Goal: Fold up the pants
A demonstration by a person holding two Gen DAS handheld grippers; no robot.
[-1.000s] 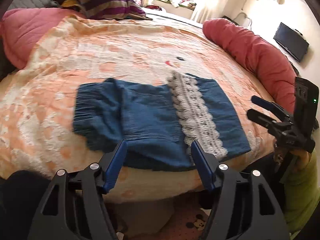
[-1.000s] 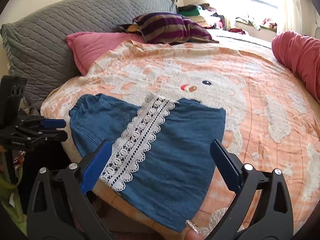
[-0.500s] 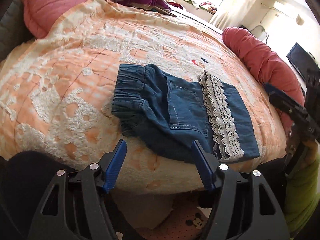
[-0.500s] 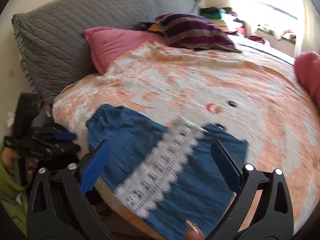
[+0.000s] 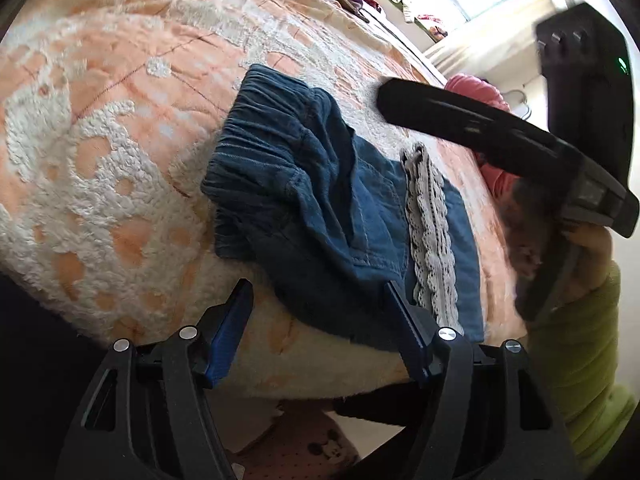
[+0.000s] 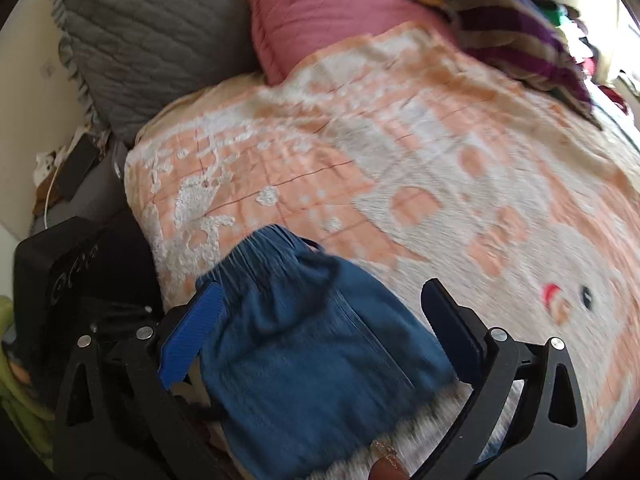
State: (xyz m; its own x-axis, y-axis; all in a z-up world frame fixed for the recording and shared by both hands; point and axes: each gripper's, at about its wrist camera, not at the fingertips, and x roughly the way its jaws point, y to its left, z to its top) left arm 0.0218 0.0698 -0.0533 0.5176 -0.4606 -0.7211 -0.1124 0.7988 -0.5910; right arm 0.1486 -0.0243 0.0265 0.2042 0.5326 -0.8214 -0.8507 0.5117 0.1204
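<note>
Looking through the left wrist view: denim shorts (image 5: pixel 320 208) lie at the near edge of the bed, on the peach-and-white textured bedspread (image 5: pixel 100 152). Elastic gathered waistband (image 5: pixel 256 148) points away to the left; white lace trim (image 5: pixel 430 236) runs across the leg end. Fabric is bunched behind the waistband, not flat. Left gripper (image 5: pixel 320 320) hangs off the bed edge, jaws spread, nothing between them. Right gripper (image 5: pixel 500 120) is above the lace end; jaw state unreadable here.

Right wrist view, motion-blurred: right gripper (image 6: pixel 320 328) is over the shorts (image 6: pixel 312 344), jaws spread wide, not pinching. Grey quilted pillow (image 6: pixel 152 40), pink pillow (image 6: pixel 320 12) and striped cushion (image 6: pixel 516 36) sit well behind.

My read: smooth the bunching first, then pinch both waistband corners and carry them to the lace hem. Soft denim will drape; keep edges aligned.
</note>
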